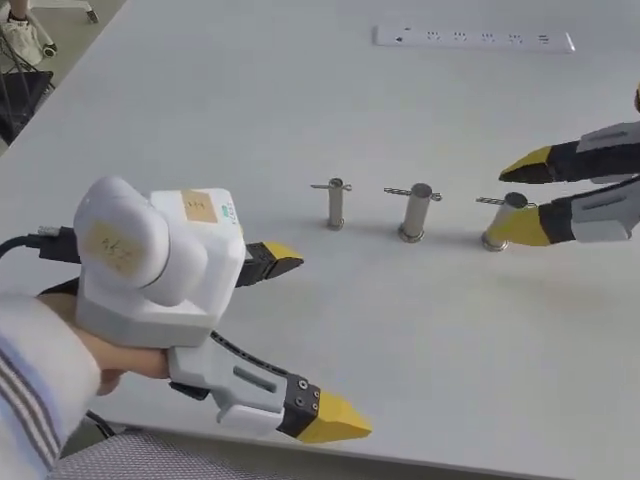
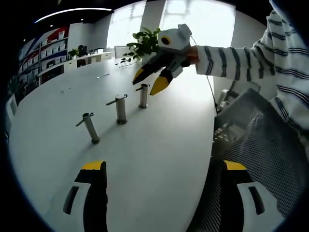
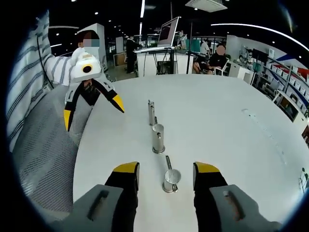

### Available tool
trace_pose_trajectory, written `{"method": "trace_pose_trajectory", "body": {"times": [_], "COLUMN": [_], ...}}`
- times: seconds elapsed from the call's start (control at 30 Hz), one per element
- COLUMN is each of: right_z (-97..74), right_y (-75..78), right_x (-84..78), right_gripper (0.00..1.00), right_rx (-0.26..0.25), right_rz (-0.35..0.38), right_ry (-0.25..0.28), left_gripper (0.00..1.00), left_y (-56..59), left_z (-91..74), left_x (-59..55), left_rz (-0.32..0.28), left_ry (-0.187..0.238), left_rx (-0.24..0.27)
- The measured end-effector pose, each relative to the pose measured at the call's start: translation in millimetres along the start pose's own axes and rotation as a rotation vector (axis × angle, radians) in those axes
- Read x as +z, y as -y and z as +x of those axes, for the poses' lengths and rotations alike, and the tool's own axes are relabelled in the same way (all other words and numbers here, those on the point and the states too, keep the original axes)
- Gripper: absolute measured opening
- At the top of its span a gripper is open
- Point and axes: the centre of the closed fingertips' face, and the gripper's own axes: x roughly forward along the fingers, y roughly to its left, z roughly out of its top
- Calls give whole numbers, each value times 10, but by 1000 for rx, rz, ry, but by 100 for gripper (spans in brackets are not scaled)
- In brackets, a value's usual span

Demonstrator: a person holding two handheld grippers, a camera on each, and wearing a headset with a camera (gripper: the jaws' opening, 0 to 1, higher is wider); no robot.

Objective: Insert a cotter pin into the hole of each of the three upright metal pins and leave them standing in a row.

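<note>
The right claw is open, with one yellow tip on each side of the end pin. In the head view, this pin stands just right of the middle pin, and the third pin stands just left of it. Each has a thin cotter pin through its top. The left claw is open and holds nothing. It is well apart from the middle pin, over the white table.
</note>
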Motion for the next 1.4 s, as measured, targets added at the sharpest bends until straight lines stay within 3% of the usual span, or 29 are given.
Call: {"method": "trace_pose_trajectory", "body": {"times": [0.17,0.27,0.57,0.77,0.83,1.1,1.4], "right_z": [-115,-163,-296,-346,-356,-393,-415], "right_y": [-197,-254,-416,-500,-509,-629,-684], "right_x": [39,96,169,205,180,33,5], "right_gripper": [62,73,80,86,89,98,98], "right_rx": [-33,-65,-172,-196,-209,-202,-216], "right_rz": [13,61,178,275,279,324,353], "right_ry": [13,46,111,190,189,164,177], "left_gripper": [99,99,99,99,99,99,99], "left_y": [-23,-56,-108,-156,-178,-274,-277], "left_z": [-88,-131,-303,-396,-408,-417,-357], "left_x": [28,48,177,306,338,370,312], "left_rz": [-20,-21,-44,-70,-87,-91,-124], "left_ry": [29,41,122,209,233,247,250], "left_rx": [12,30,74,101,98,130,132]}}
